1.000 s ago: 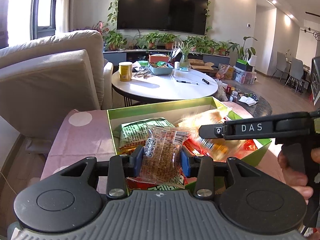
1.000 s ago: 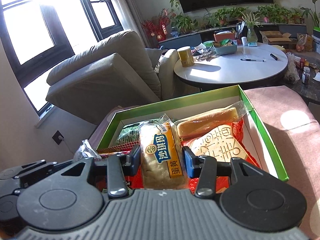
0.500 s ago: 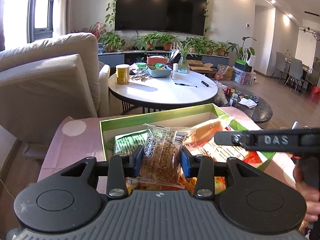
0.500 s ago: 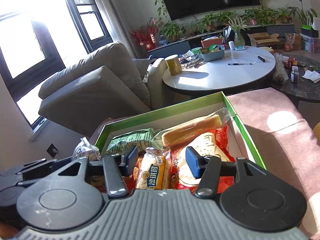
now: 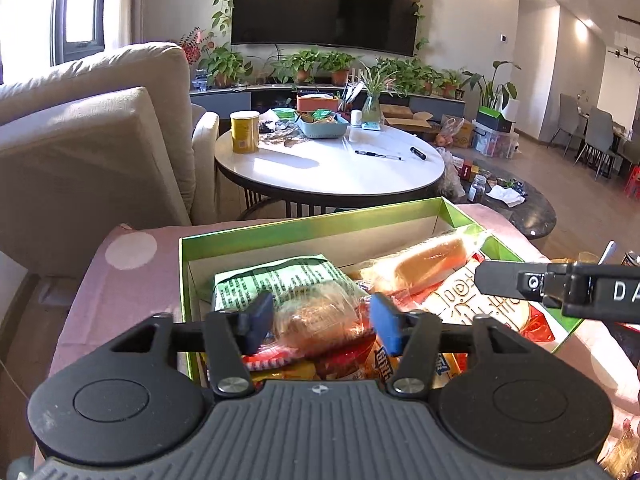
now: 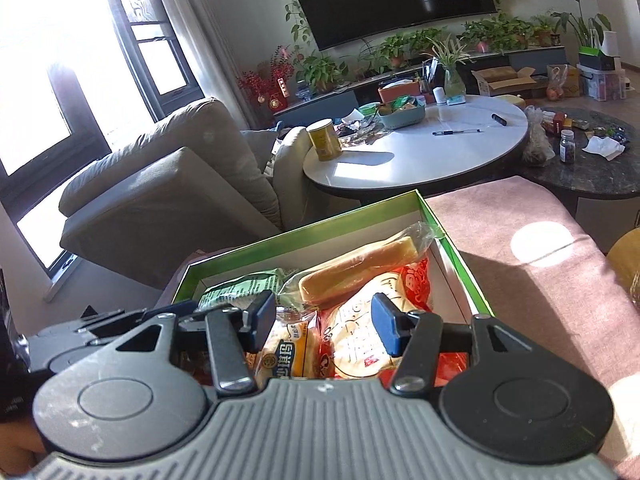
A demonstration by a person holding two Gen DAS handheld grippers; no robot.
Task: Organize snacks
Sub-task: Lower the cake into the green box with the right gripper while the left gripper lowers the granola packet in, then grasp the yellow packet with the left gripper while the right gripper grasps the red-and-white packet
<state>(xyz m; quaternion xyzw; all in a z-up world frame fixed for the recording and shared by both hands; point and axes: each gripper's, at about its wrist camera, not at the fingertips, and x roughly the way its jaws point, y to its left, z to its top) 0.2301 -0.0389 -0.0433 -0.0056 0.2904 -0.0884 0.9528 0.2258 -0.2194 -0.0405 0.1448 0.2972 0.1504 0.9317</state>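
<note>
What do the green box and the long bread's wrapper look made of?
The green box: likely cardboard with a glossy green print, going by its thin, stiff, folded walls and white inside. The bread wrapper: clear, thin plastic film that crinkles and glints.

The green box (image 6: pixel 452 240) is crowded: a long bread pack (image 6: pixel 356 268), a red bag (image 6: pixel 384 320) and a green pack (image 5: pixel 280 284) cover its floor. Bare room remains along its far wall. The right gripper (image 5: pixel 560 288) reaches across the box's right side.
</note>
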